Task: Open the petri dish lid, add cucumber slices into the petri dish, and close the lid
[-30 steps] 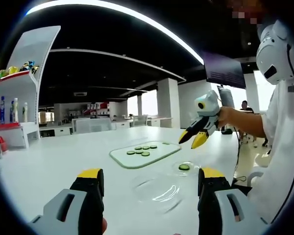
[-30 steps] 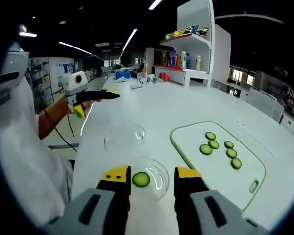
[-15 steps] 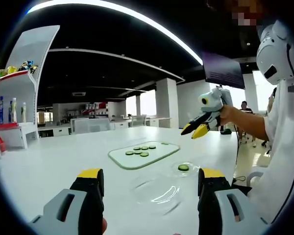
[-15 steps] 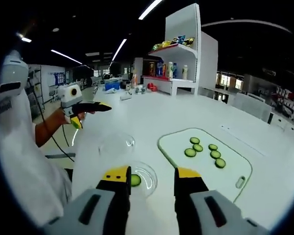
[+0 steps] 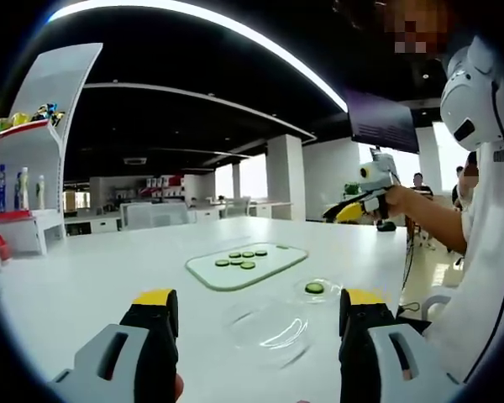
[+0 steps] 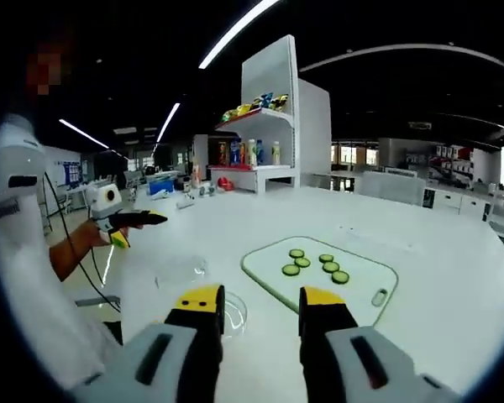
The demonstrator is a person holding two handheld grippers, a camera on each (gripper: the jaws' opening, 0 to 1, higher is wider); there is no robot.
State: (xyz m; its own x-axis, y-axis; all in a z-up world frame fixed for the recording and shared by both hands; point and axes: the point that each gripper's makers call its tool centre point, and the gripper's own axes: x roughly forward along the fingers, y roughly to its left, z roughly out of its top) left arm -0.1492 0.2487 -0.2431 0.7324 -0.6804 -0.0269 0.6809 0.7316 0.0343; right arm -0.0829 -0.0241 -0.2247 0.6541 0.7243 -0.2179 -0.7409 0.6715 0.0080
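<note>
White worktop (image 5: 84, 277) stretches wide and bare around the things, its far edges well away. On it, the lid (image 5: 269, 327) lies just ahead of the left claw (image 5: 256, 315), whose jaws stand apart and hold nothing. Beyond it, to the right, sits the dish (image 5: 317, 290) with one slice (image 5: 316, 287) inside. The board (image 6: 319, 273) with five slices (image 6: 317, 266) lies ahead of the right claw (image 6: 259, 309), also open and empty, raised above the worktop. Its left jaw hides part of the dish, and the clear lid is faint.
</note>
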